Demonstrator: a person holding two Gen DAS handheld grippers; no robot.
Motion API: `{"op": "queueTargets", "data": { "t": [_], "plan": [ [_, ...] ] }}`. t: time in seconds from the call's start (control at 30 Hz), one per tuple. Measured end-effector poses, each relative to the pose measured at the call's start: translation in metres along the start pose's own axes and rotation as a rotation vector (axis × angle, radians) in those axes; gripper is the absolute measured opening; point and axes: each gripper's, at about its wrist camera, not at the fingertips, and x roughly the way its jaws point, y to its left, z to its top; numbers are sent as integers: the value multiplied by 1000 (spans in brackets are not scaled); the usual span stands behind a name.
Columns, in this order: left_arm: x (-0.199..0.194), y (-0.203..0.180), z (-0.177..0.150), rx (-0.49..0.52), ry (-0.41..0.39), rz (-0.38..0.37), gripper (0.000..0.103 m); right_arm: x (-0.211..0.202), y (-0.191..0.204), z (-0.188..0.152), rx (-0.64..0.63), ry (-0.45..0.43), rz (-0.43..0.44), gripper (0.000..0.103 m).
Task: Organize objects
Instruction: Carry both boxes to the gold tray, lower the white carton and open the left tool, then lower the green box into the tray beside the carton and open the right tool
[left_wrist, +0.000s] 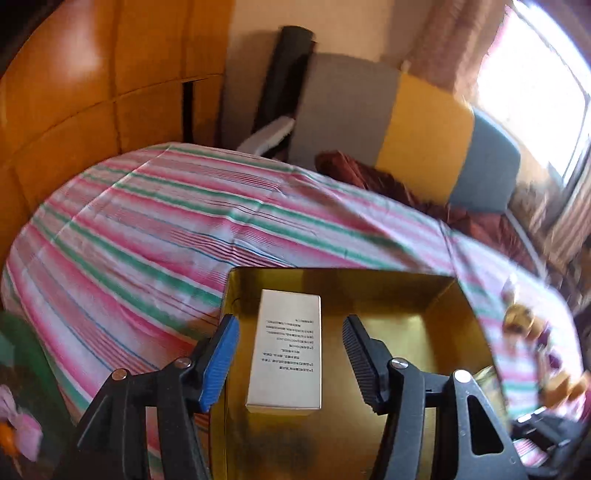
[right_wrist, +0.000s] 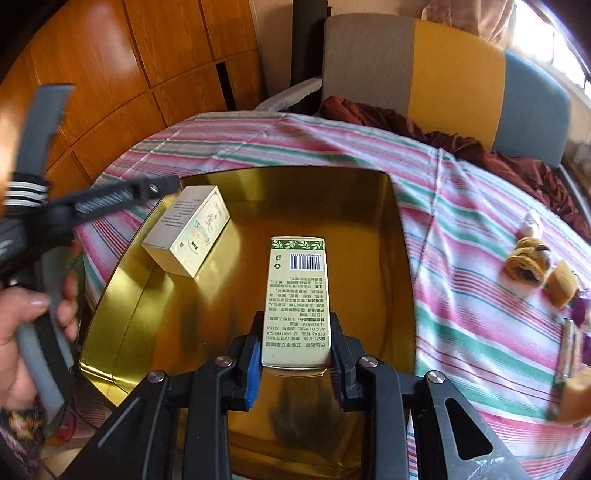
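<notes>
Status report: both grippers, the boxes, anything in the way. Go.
Left gripper open above silver box lying in gold tin. Right gripper shut on green-label box, over the tin. Nothing blocking.

Tray (right_wrist: 391, 229) right half free; silver box (right_wrist: 188, 236) blocks left.

Each camera sits just behind its own gripper and looks forward and steeply down along the fingers. The left wrist view hangs close above the gold tray (left_wrist: 436, 295), with the left gripper (left_wrist: 290, 360) low in frame. The right wrist view looks down from close behind the right gripper (right_wrist: 295, 354) into the same tray (right_wrist: 391, 240). Both share the tray, the striped cloth (left_wrist: 147, 229) beyond the fingers and the colour-block chair (right_wrist: 443, 62) farther ahead.
</notes>
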Motion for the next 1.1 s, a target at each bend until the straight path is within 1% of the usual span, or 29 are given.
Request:
{"op": "queueTargets", "data": {
  "t": [0.03,0.13,0.23,0.33,0.43,0.53,0.6,0.63,0.67,0.83,0.93,1.1],
  "plan": [
    [-4,6,1,-35,-9,7,59,5,3,3,4,9,11,30],
    [-8,14,4,-70,-18,21,59,21,12,12,16,32,41,30],
    [-11,20,0,-91,-21,43,59,43,22,22,37,67,69,30],
    [-14,26,-2,-116,-25,49,59,64,28,32,72,102,77,30],
    [-19,35,-2,-145,-40,32,59,79,33,43,100,107,68,30],
    [-21,40,-2,-175,-49,32,59,86,35,54,126,87,67,31],
    [-22,42,-2,-188,-52,26,59,89,35,62,149,66,68,42],
    [-22,42,-3,-191,-50,23,59,90,35,63,151,66,69,56],
    [-22,41,-4,-193,-48,18,59,89,36,65,149,62,67,62],
    [-24,30,-8,-179,-56,-14,59,68,36,61,103,18,46,63],
    [-25,22,-11,-162,-59,-30,59,52,30,57,108,-11,55,67],
    [-27,1,-21,-130,-47,-84,59,22,18,49,85,-47,16,70]
  ]
}}
